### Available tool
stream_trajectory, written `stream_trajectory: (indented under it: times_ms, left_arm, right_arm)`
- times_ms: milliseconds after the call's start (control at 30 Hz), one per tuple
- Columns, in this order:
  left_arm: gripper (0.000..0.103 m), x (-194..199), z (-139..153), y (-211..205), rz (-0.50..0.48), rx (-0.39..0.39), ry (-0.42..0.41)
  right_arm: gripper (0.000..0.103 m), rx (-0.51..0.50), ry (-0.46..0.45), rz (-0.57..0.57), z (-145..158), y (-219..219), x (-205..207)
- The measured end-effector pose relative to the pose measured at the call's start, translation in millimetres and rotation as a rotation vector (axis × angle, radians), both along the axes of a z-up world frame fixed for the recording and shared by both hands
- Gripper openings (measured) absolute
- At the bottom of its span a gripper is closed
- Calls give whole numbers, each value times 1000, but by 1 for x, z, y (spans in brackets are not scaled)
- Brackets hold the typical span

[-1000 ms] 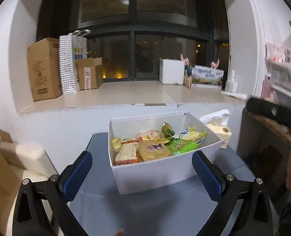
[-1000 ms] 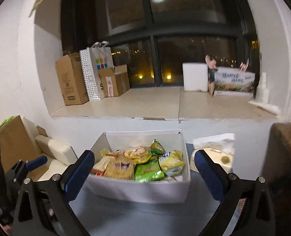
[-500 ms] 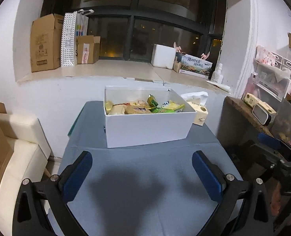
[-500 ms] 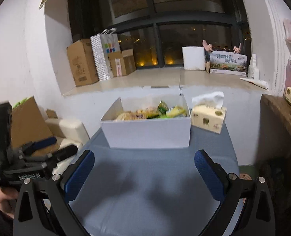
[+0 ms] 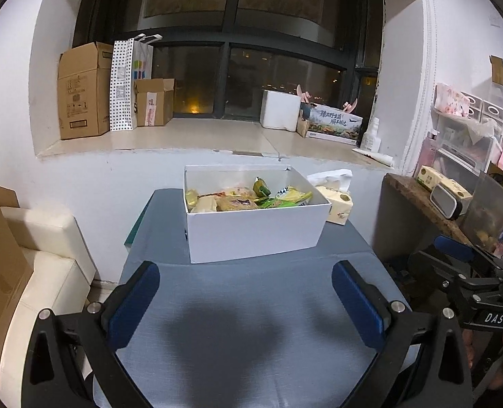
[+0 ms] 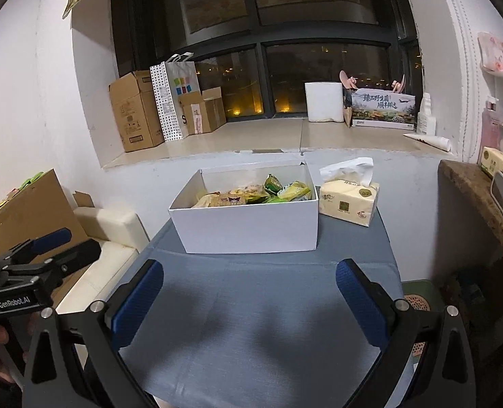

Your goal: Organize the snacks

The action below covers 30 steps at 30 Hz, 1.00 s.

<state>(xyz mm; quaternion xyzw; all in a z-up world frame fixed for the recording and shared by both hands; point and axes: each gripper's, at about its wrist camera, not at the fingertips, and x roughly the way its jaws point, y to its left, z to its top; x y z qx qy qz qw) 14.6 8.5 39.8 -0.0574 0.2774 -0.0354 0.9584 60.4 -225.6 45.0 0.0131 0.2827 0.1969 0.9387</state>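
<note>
Grey table (image 5: 251,340) under a dark window (image 5: 251,68), white box (image 5: 254,227) at its far end

A white box (image 5: 254,227) stood open and upright at the far end of the table — rectangular, plain-sided, lidless. Inside it lay a loose heap of snacks (image 5: 248,198) — yellow, tan and green packets, overlapping, some tilted, the pile just reaching the rim. One small green packet (image 6: 273,183) stuck up highest.
</note>
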Motion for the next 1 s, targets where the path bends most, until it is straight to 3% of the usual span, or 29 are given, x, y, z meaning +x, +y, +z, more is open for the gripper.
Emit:
stream_trajectory:
  times_ms: [1000]
  left_arm:
    - [103, 2, -7, -14, -19, 50, 41]
  right_arm:
    - [103, 10, 32, -4, -3, -1, -1]
